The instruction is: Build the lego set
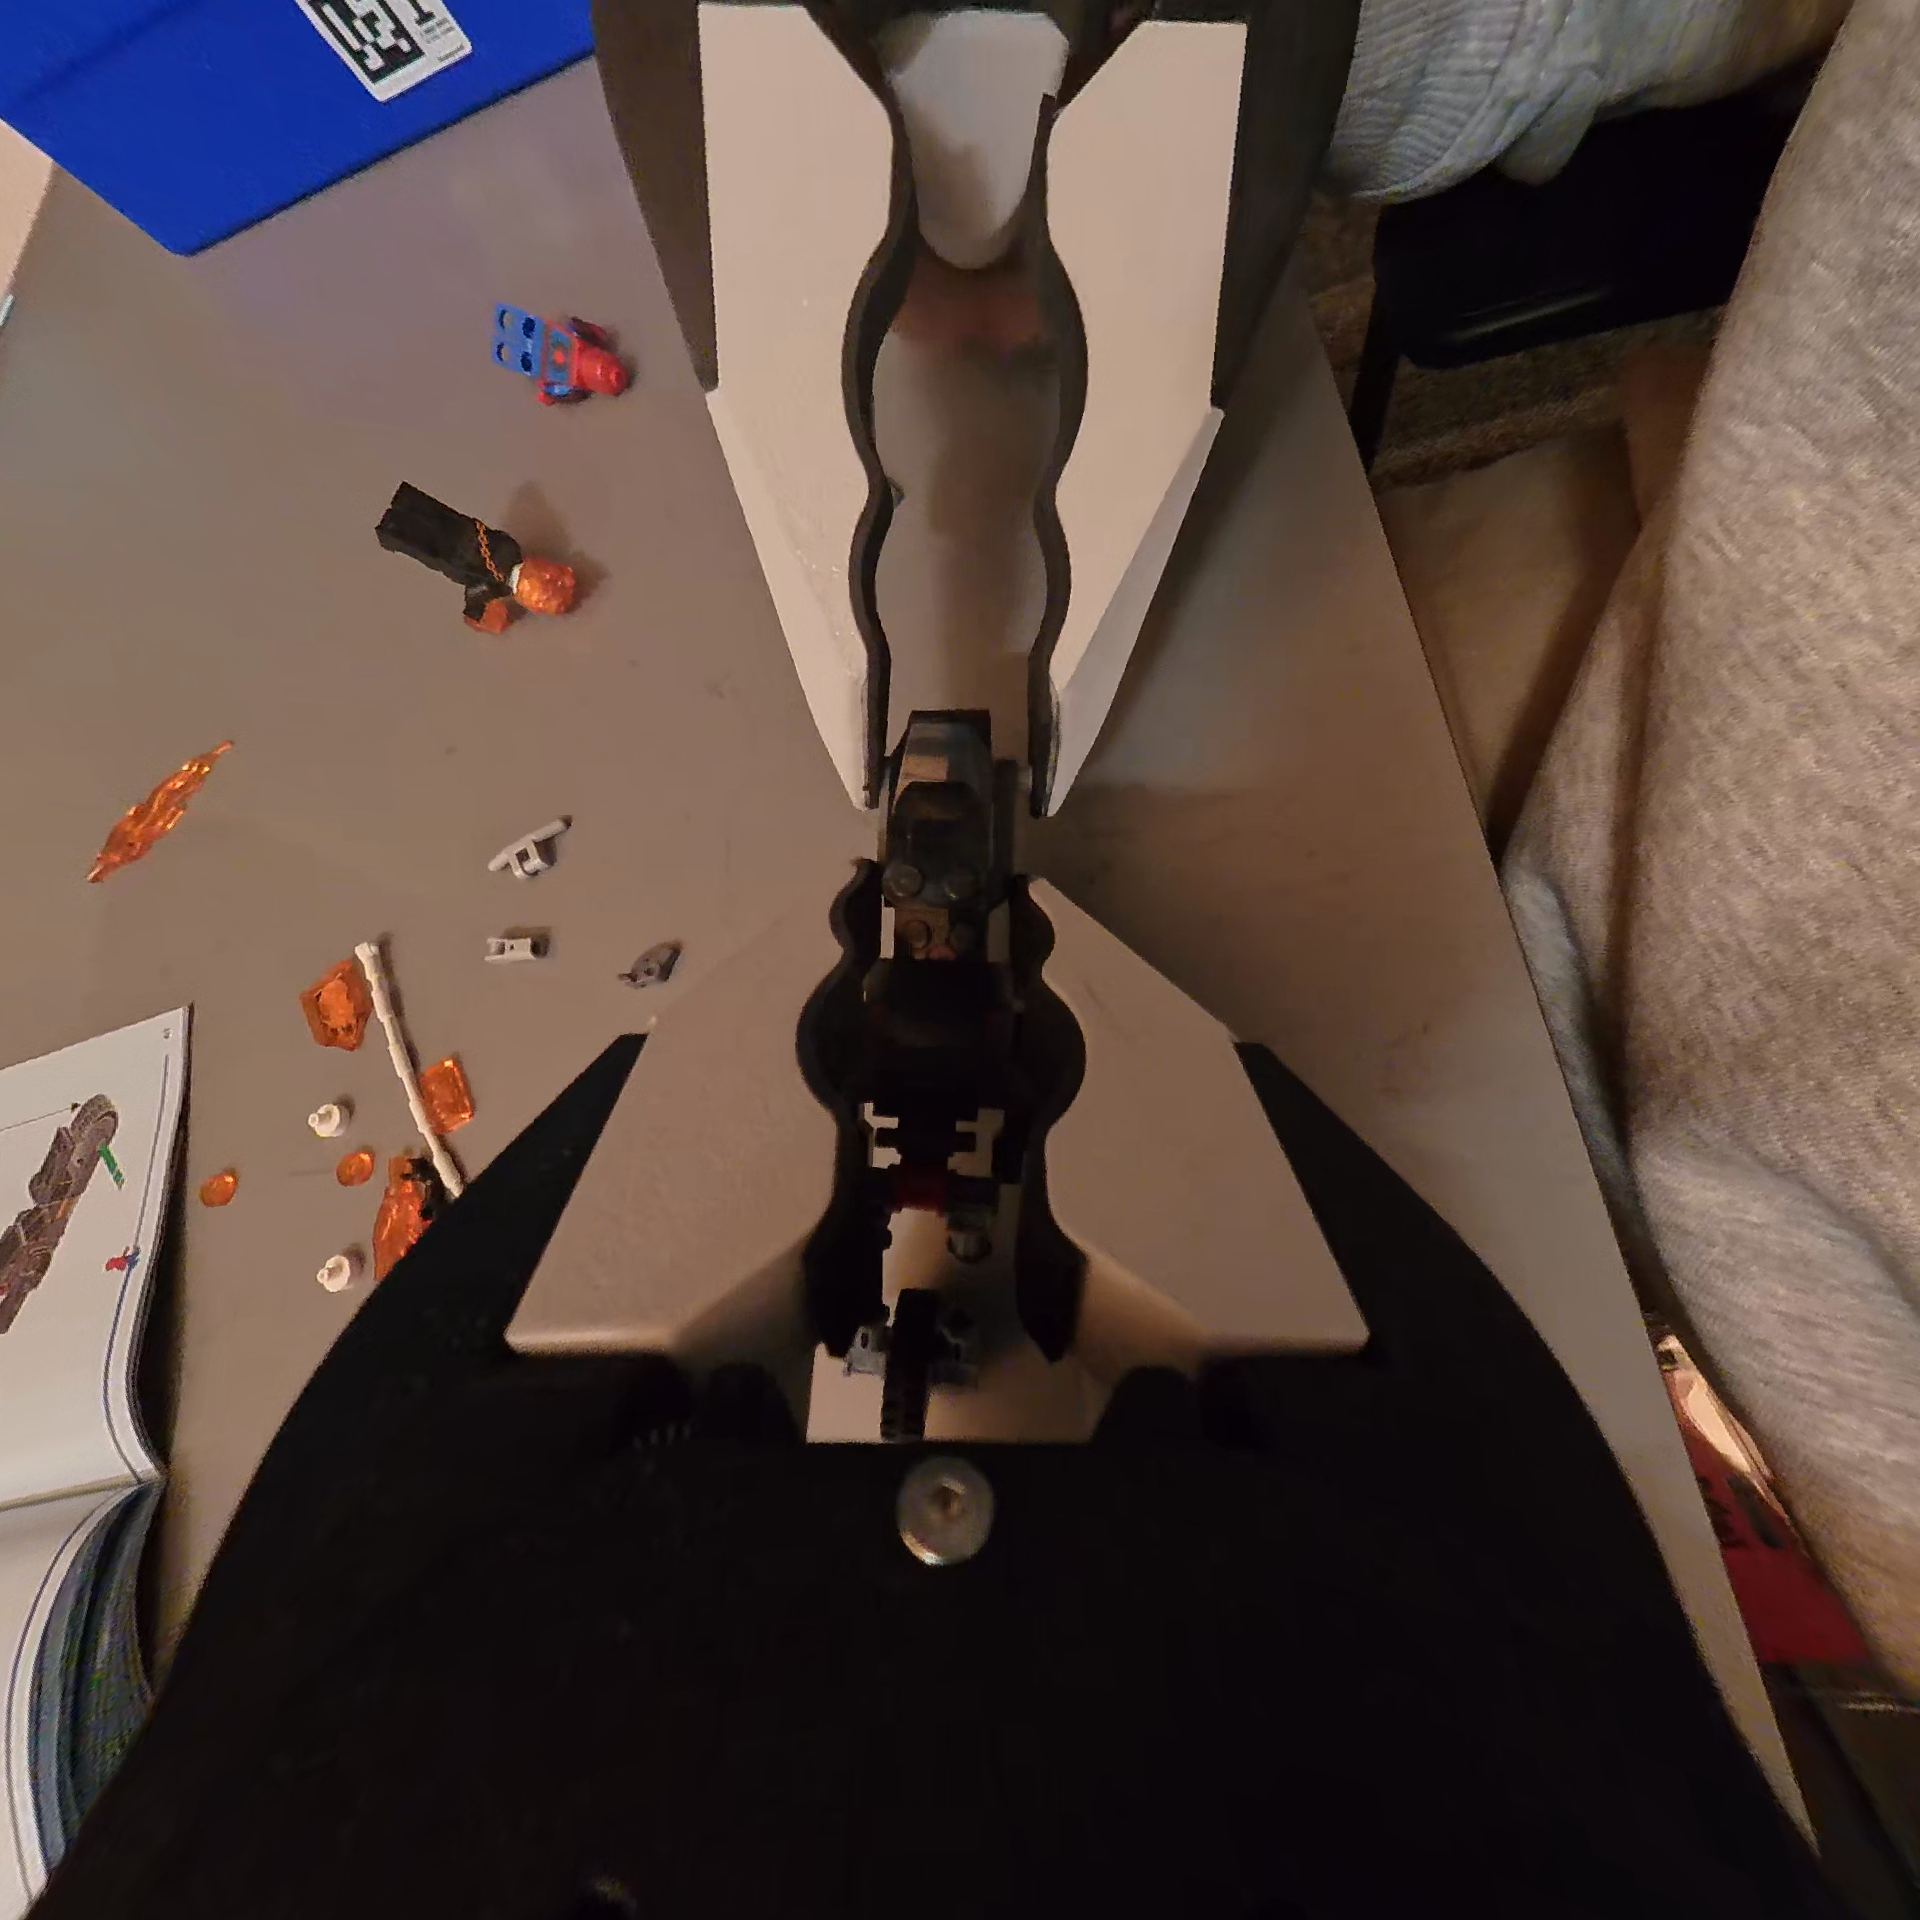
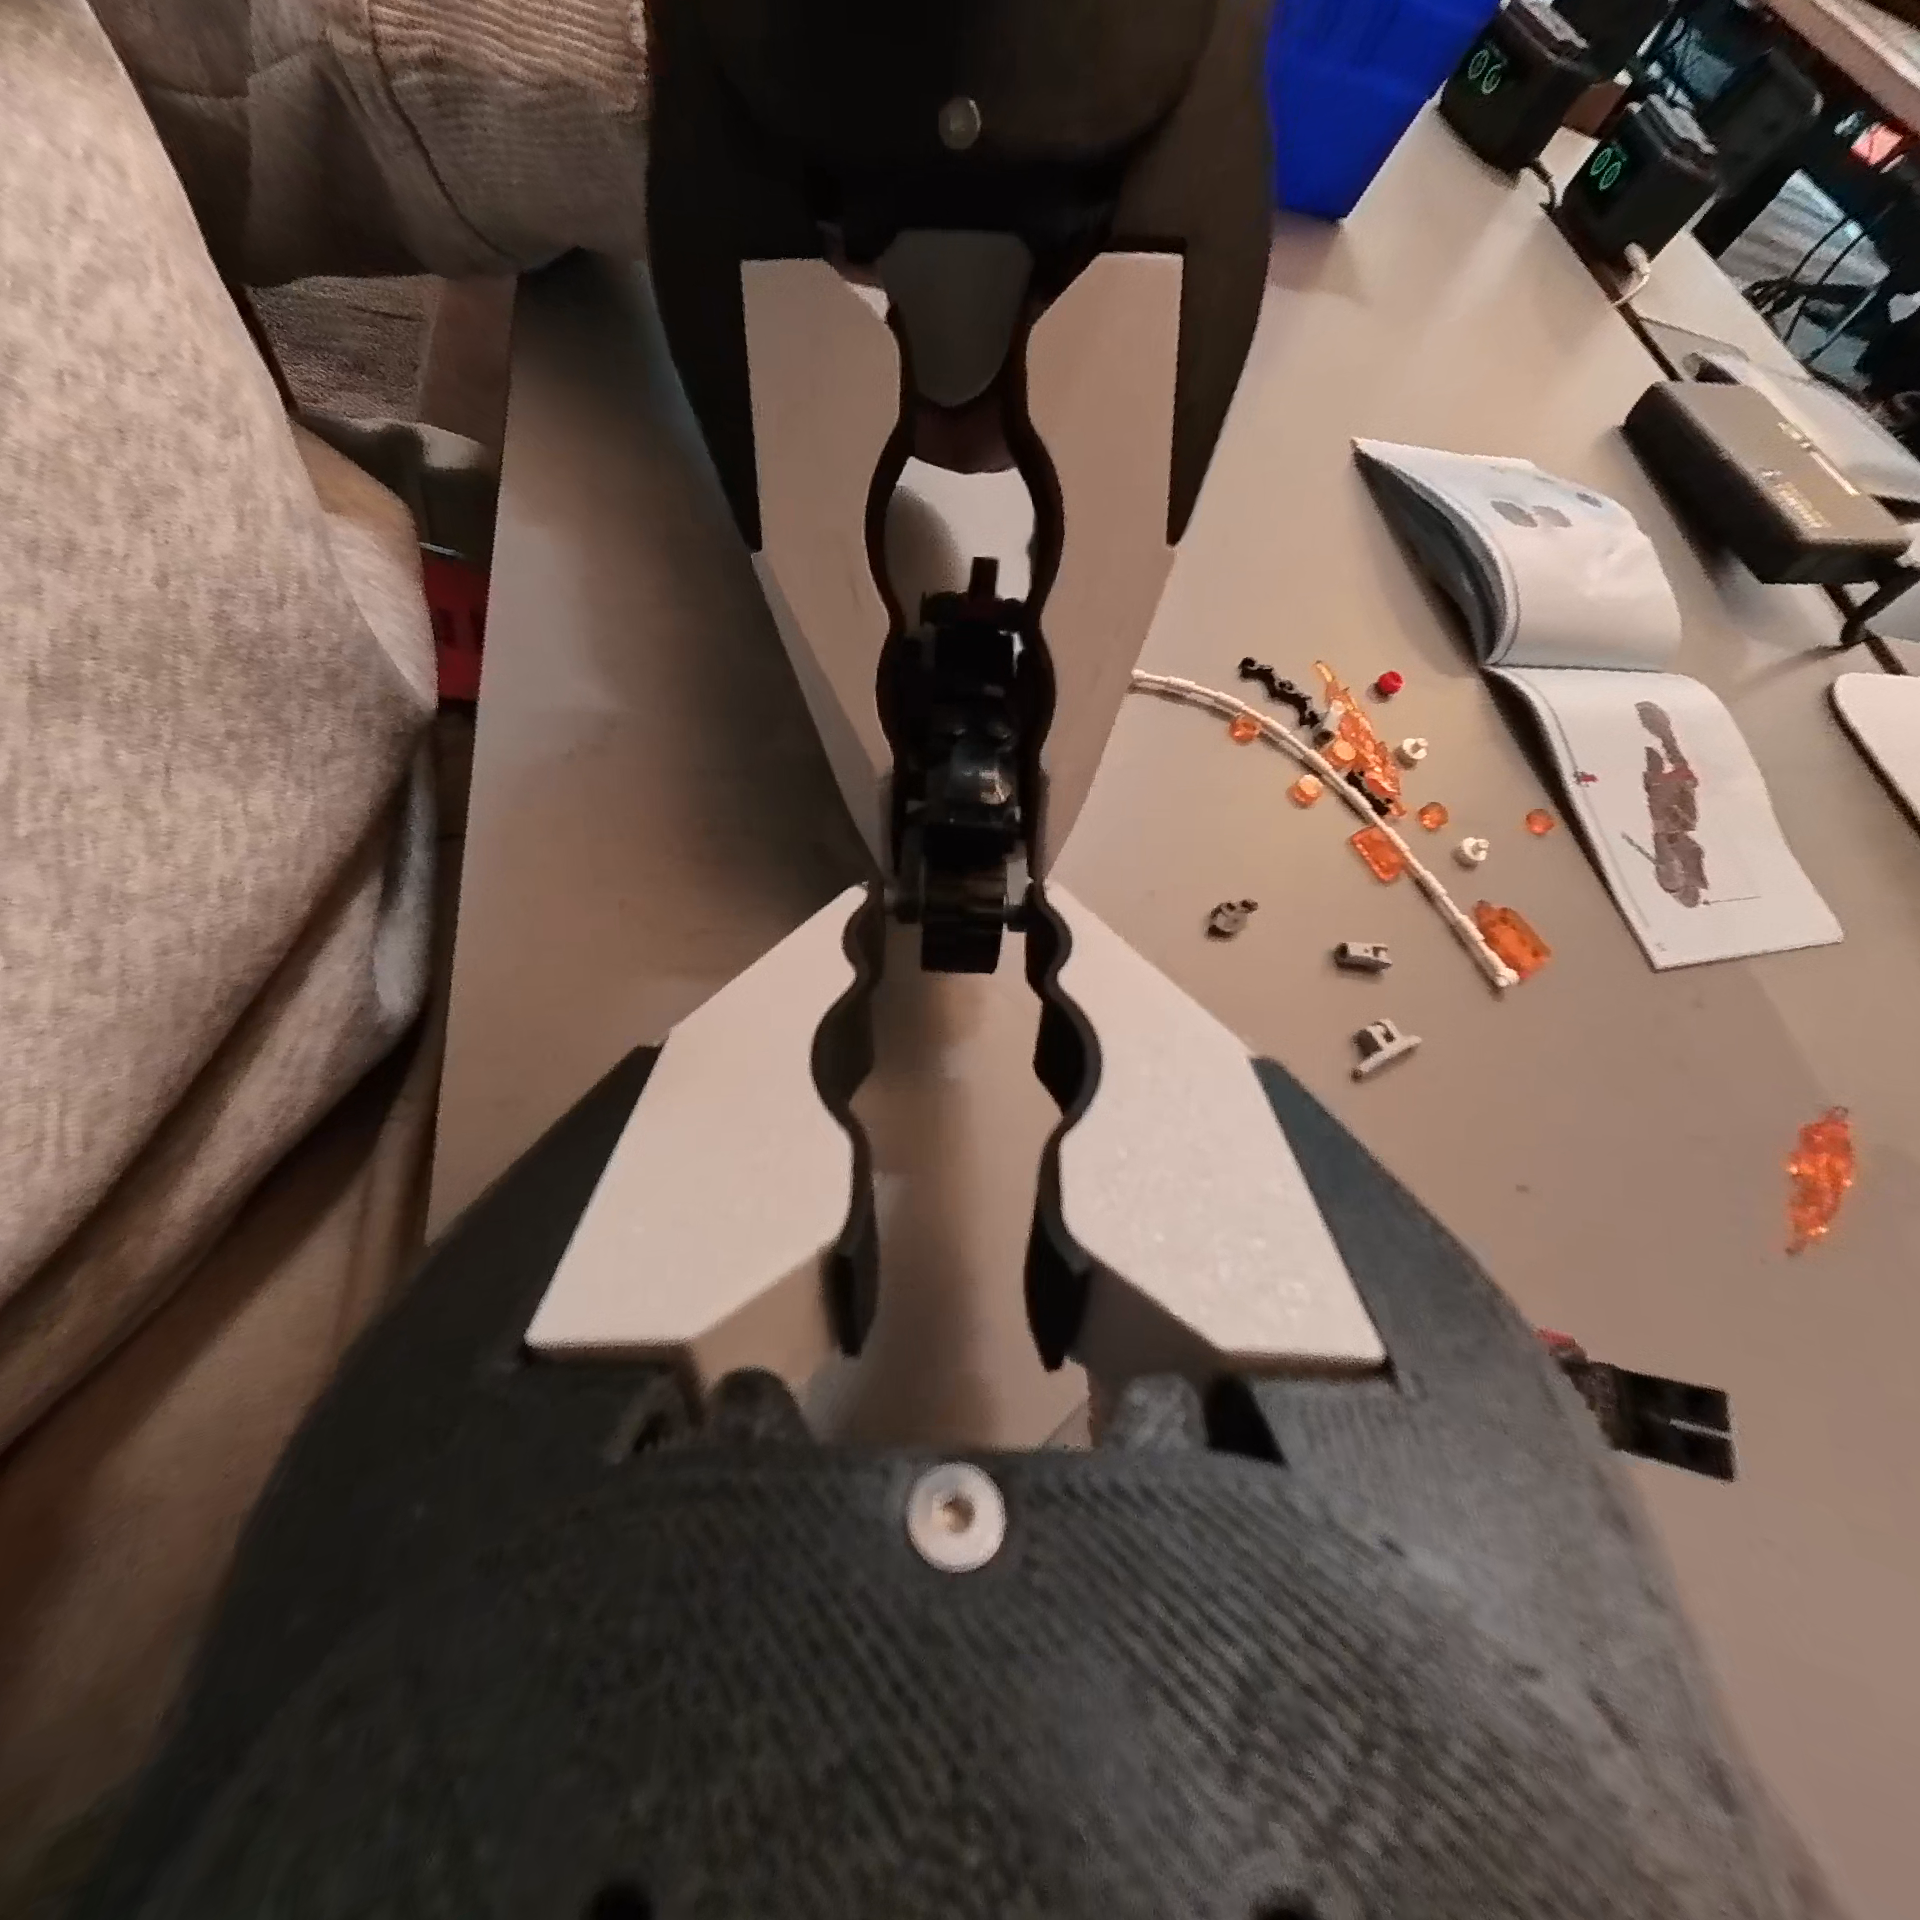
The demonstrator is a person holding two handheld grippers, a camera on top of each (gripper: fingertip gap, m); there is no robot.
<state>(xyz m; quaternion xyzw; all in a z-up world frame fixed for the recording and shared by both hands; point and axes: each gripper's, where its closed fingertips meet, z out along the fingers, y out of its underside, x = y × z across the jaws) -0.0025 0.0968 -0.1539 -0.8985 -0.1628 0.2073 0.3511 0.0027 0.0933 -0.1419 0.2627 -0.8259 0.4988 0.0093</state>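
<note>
**Two grippers meet tip to tip on a dark lego model**

The lego model (image 1: 940, 1039), a long narrow build of black and dark grey pieces, is held in the air above the bench (image 1: 644, 665), near its edge. Its long axis runs along the fingers of both grippers, so in each wrist view it points straight away from the camera. The left gripper (image 1: 940, 894) is clenched around the model's rear stretch, with most of the build lying between its fingers. The right gripper (image 2: 961, 904) faces it from the opposite side and grips the model's other end at its very fingertips; the two grippers nearly touch.

On the bench, well apart from the model, lie loose parts: a red and blue figure (image 1: 582, 364) beside a small blue plate (image 1: 516, 338), a black figure with an orange head (image 1: 478, 556), a clear orange flame piece (image 1: 156, 810), a white chain (image 1: 405, 1060), small grey clips (image 1: 530, 844) and several orange studs and tiles. An open instruction booklet (image 2: 1621, 717) lies beyond them, showing a drawing of the model; its print is too small to read. A blue bin (image 1: 260, 114) carries a white sticker with a black square code (image 1: 384, 42). No brand name is legible anywhere.
</note>
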